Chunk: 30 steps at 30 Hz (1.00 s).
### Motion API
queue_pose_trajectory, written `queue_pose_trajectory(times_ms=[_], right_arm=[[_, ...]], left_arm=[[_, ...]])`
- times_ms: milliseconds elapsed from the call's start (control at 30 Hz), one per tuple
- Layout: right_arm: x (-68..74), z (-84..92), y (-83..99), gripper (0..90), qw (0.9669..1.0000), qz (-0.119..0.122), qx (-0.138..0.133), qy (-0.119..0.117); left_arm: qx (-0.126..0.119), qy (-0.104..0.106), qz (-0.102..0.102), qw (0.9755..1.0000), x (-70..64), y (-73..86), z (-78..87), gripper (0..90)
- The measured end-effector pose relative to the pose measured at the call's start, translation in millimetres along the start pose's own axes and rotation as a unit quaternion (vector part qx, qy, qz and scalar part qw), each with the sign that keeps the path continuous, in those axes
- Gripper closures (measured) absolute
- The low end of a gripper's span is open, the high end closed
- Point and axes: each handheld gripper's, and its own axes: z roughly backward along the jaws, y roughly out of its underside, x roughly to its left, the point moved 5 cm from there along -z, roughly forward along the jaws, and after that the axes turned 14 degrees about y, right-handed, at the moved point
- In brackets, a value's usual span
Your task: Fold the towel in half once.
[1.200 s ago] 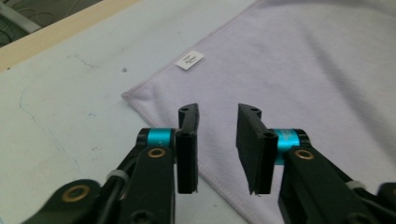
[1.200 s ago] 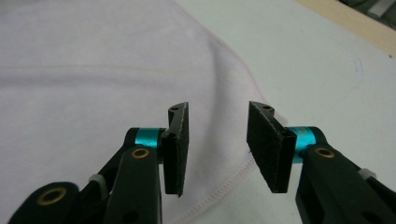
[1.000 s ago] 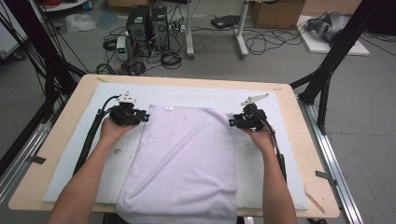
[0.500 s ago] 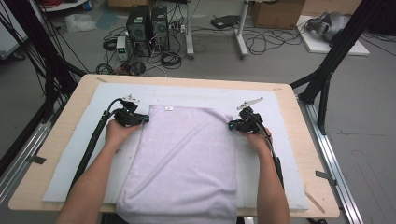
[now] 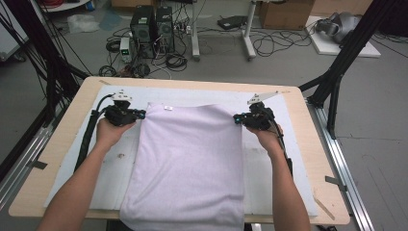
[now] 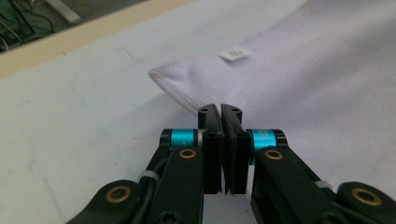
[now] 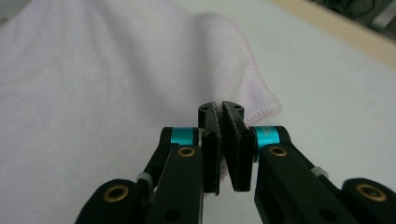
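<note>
A lavender towel lies spread on the white mat, with a small white label near its far edge. My left gripper is shut on the towel's far left corner; in the left gripper view its jaws pinch the hemmed edge of the towel. My right gripper is shut on the far right corner. Its jaws have just been closing on the edge of the towel. Both corners are raised a little off the mat.
The mat covers a wooden table whose edges run close on all sides. The towel's near end hangs over the front edge. Black frame legs, computer cases and cables stand on the floor beyond.
Both grippers have closed on the towel's far corners and risen slightly. The far edge of the towel is now lifted and drawn taut between them.
</note>
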Motion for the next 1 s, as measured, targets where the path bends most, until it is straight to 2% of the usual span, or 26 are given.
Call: queue_pose_trajectory(times_ms=[167,267,333,400,433,500,633,667,700,733,767,833,1000], right_arm=[[10.2,24.9,-14.1,85.6,0.9996,0.008,-0.018,-0.021],[24.7,40.1,-11.7,85.7,0.9988,0.018,-0.031,-0.034],[35.3,48.8,-4.7,85.7,0.9983,0.023,-0.033,-0.043],[44.7,56.8,4.0,85.6,0.998,0.032,-0.03,-0.046],[51.7,63.0,11.5,85.6,0.9976,0.044,-0.028,-0.046],[62.4,73.2,24.9,85.6,0.9973,0.053,-0.021,-0.045],[87.1,90.3,55.3,85.0,0.9959,0.055,-0.027,-0.067],[94.4,93.2,62.9,83.7,0.9952,0.052,-0.026,-0.079],[100.7,95.4,70.2,80.6,0.9943,0.055,-0.021,-0.089],[106.2,97.1,76.4,76.1,0.9933,0.06,-0.017,-0.098],[111.4,99.0,82.7,69.9,0.9924,0.069,-0.013,-0.101],[114.3,101.1,88.2,67.1,0.9919,0.081,-0.01,-0.098],[107.2,95.8,80.8,63.1,0.9937,0.069,-0.021,-0.086]], left_arm=[[-0.024,0.011,-0.014,0.9996,-9.2,-6.3,30.6,86.9],[-0.044,0.027,-0.022,0.9984,-23.2,-3.3,42.3,86.8],[-0.042,0.034,-0.032,0.998,-34.1,2.8,48.1,86.8],[-0.042,0.046,-0.045,0.997,-50.6,15.4,55.6,86.8],[-0.04,0.051,-0.049,0.9967,-56.4,20.8,58.0,86.8],[-0.033,0.064,-0.059,0.9957,-74.1,39.8,64.6,86.8],[-0.016,0.085,-0.062,0.9943,-103.3,79.5,76.1,86.2],[-0.007,0.092,-0.06,0.9939,-109.7,88.8,77.6,85.1],[0.001,0.095,-0.059,0.9937,-115.1,96.5,79.1,81.1],[0.009,0.097,-0.061,0.9934,-119.9,103.5,81.0,73.2],[0.013,0.098,-0.062,0.9932,-121.1,105.3,81.5,65.0],[0.021,0.09,-0.066,0.9935,-123.2,107.3,81.9,59.2],[0.02,0.085,-0.066,0.994,-117.1,94.4,68.3,55.6]])
